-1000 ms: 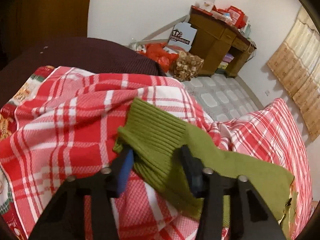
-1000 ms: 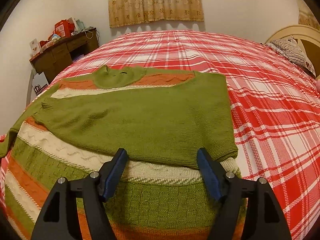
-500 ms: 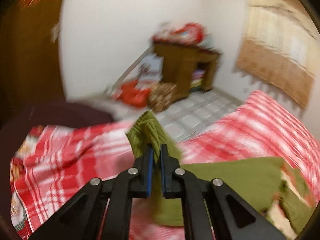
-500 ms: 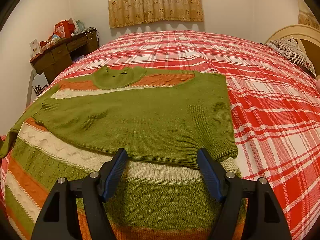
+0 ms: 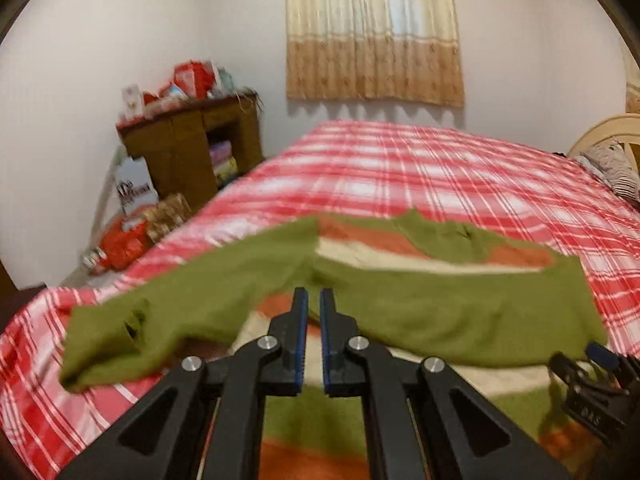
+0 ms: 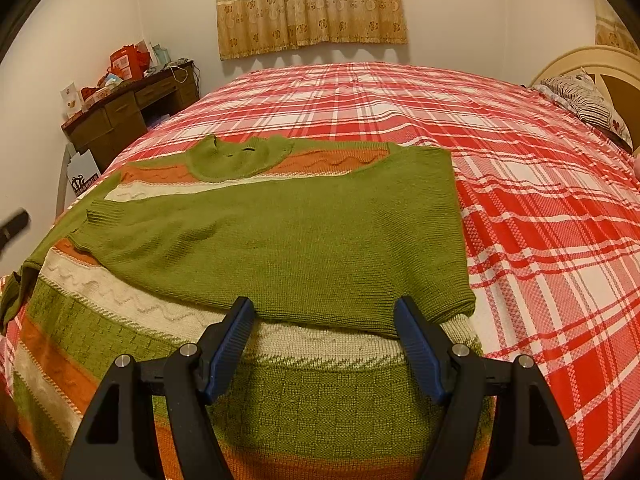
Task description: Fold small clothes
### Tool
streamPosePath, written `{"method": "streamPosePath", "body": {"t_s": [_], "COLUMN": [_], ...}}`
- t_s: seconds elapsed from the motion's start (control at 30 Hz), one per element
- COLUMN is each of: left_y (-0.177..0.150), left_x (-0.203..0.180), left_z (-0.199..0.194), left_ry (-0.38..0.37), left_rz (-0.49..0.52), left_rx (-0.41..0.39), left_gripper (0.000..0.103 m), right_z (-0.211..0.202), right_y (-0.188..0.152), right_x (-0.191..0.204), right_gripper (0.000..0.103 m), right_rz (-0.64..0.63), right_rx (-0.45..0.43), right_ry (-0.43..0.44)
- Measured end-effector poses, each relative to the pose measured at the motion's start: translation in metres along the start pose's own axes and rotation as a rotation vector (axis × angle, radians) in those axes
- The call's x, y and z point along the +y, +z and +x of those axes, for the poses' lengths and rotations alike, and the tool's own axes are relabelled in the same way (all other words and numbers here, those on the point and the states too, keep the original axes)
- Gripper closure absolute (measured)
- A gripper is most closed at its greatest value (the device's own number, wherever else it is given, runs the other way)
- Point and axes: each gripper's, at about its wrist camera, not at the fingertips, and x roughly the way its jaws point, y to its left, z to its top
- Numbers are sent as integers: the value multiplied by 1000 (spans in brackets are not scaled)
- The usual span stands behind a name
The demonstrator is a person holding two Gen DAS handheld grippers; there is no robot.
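Striped sweater (image 6: 248, 280) on plaid bed (image 6: 540, 208)

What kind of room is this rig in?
Most likely a home bedroom: a bed with a red plaid bedspread and headboard, a curtained window, and a cluttered wooden desk.

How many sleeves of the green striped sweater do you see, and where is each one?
2. One sleeve lies folded across the sweater body. The other sleeve reaches out to the left, over the plaid bed; that view is blurred.
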Motion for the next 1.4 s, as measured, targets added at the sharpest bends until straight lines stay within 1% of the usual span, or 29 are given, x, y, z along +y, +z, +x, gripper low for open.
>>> {"method": "streamPosePath", "body": {"t_s": [0.03,0.1,0.13,0.17,0.2,0.23,0.27,0.3,0.33,0.4,0.43,0.47,0.5,0.57,0.6,0.63,0.73,0.8,0.83,0.87,0.9,0.93,1.0,1.03,1.07,1.13,1.2,1.27,1.4], "left_y": [-1,-6,-10,-15,-22,-28,-33,-39,-45,-54,-58,-60,-61,-62,-63,-64,-67,-70,-72,-74,-75,-76,-78,-78,-79,-80,-80,-80,-79], "left_x": [2,24,27,48,58,77,94,115,135,175,193,205,220,236,243,247,263,271,273,276,278,280,282,282,284,285,283,283,279], "left_z": [-3,-10,-9,-12,-14,-17,-21,-26,-29,-36,-39,-40,-42,-45,-49,-50,-51,-52,-52,-55,-54,-54,-48,-46,-43,-40,-41,-43,-43], "left_ry": [1,-15,-21,-2,22,59,85,121,169,275,312,333,353,392,418,434,421,422,426,425,422,418,402,394,385,369,377,379,378], "left_rz": [-2,-33,-46,-69,-82,-101,-118,-141,-167,-225,-253,-276,-303,-335,-348,-358,-417,-442,-451,-455,-463,-469,-483,-487,-493,-499,-491,-489,-479], "left_rx": [8,40,51,74,86,96,99,99,97,95,103,110,115,103,92,87,94,97,96,95,97,104,127,136,147,155,146,134,129], "left_gripper": [94,89,89,89,89,82,77,61,51,51,51,51,51,51,51,51,51,51,51,51,51,51,51,51,51,51,51,51,51], "right_z": [0,0,1,0,-3,-11,-22,-32,-42,-59,-62,-64,-64,-57,-53,-44,-11,11,21,32,39,35,31,30,29,27,18,2,-34], "right_y": [0,0,0,2,4,6,8,11,15,25,28,32,34,37,37,37,30,24,19,12,7,3,-1,-2,-2,1,9,22,71], "right_x": [0,1,2,8,15,25,36,49,67,122,141,176,196,253,268,297,348,368,377,389,397,402,410,413,414,411,408,405,382], "right_gripper": [30,30,30,30,30,30,30,30,30,30,30,30,30,30,30,30,30,30,35,46,52,54,72,89,93,97,98,98,98], "right_rz": [0,-6,-11,-33,-50,-56,-52,-47,-51,-112,-139,-183,-202,-235,-241,-256,-266,-264,-278,-309,-332,-359,-433,-466,-478,-475,-464,-458,-413], "right_rx": [1,5,9,21,19,-2,-31,-56,-80,-104,-100,-85,-75,-27,-10,22,113,158,168,191,206,162,127,119,117,126,101,49,-76], "right_ry": [0,-9,-18,-53,-81,-71,-12,60,141,315,372,467,512,622,649,683,694,652,630,622,617,599,554,531,531,539,555,563,542]}}
